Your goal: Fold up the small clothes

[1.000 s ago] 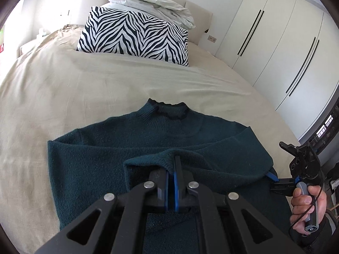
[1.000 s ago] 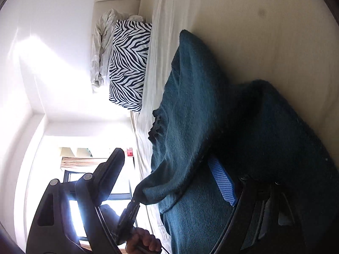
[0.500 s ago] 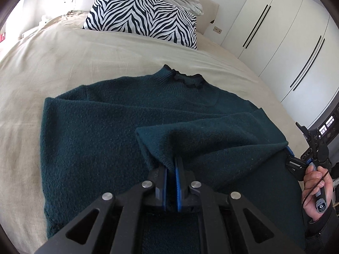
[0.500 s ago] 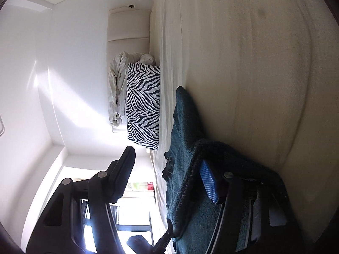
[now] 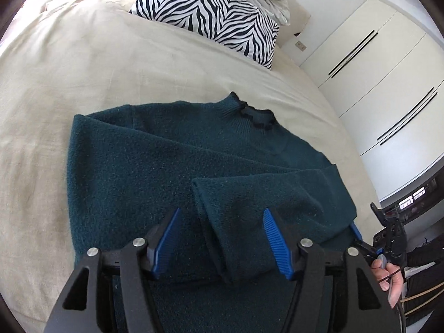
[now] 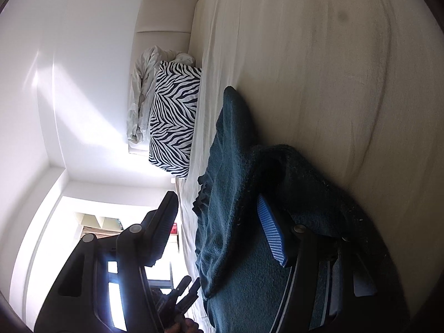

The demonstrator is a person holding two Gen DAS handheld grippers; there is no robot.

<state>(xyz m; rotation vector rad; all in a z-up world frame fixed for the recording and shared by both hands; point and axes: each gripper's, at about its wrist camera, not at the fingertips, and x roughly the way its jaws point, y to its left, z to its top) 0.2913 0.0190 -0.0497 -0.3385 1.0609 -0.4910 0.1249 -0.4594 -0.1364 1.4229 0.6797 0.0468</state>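
Where left gripper (image 5: 222,236) opens (sleeve (image 5: 249,213) between).

Beige bed (image 5: 116,63) with zebra pillow (image 5: 211,14), white wardrobe (image 5: 383,88) beside, sunlit white wall (image 6: 83,83).

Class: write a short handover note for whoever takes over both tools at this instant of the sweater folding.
Left tool: jaws opening, folded sleeve between the pads, not pinched.
Right tool: open, one finger tucked under the sweater's edge, nothing clamped.
Teal sweater lies flat on the bed, collar toward the zebra pillow.
Done: the right-hand sleeve is laid across the body.
Left: the remaining folds.
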